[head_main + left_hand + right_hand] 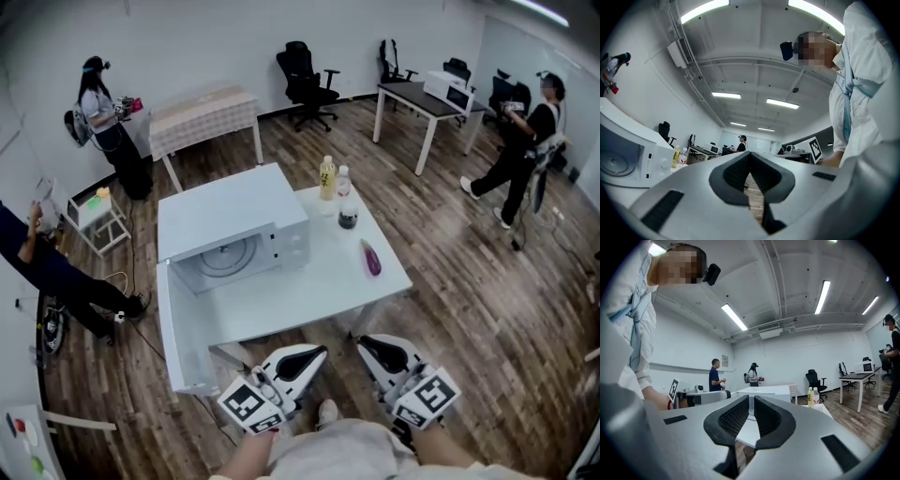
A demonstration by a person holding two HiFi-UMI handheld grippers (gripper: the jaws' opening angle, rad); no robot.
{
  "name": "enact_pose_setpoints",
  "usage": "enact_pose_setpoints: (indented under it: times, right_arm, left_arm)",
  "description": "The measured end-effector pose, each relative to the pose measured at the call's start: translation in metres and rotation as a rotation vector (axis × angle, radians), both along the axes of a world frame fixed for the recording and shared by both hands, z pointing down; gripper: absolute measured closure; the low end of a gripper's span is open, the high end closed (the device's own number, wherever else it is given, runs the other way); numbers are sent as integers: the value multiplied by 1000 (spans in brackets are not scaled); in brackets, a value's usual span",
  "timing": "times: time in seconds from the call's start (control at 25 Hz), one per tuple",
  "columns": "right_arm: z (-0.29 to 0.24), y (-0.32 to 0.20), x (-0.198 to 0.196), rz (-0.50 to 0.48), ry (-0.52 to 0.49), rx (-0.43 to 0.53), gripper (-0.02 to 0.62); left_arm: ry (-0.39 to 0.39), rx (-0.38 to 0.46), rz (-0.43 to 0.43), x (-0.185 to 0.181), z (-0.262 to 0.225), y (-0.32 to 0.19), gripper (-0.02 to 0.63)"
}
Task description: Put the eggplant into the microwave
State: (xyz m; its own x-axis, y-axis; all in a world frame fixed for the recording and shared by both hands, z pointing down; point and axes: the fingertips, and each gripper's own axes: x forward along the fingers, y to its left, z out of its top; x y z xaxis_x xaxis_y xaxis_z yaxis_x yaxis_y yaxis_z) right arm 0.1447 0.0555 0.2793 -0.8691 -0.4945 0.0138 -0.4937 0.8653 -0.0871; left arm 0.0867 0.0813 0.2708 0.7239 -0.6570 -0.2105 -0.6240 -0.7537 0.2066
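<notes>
The purple eggplant (pixel 372 258) lies on the right side of the white table (pixel 309 291), near its edge. The white microwave (pixel 234 220) stands on the table's left half with its door (pixel 180 328) swung open toward me, showing the turntable inside. Both grippers are below the table's front edge, close to my body. My left gripper (pixel 315 353) (pixel 750 157) is shut with nothing in it. My right gripper (pixel 367 343) (pixel 751 399) is also shut and empty. The microwave (pixel 628 154) appears at the left of the left gripper view.
Two bottles (pixel 327 178) and a dark jar (pixel 348 217) stand on the table behind the eggplant. Other people (pixel 105 117) (pixel 525 141) stand at the room's far sides. Another table (pixel 202 117), a desk (pixel 427 98) and office chairs (pixel 305 80) lie beyond.
</notes>
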Motion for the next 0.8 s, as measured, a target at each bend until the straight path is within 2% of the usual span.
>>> enact_pose_setpoints:
  times: [0.32, 0.52, 0.8]
  right_arm:
    - [16, -52, 6, 33, 30, -36, 555]
    - [26, -80, 14, 78, 45, -47, 555]
    - [44, -121, 20, 161, 70, -73, 555]
  left_arm:
    - [17, -18, -33, -6, 8, -58, 604]
    - [25, -47, -15, 0, 18, -91, 603]
    - [15, -83, 54, 8, 33, -132, 603]
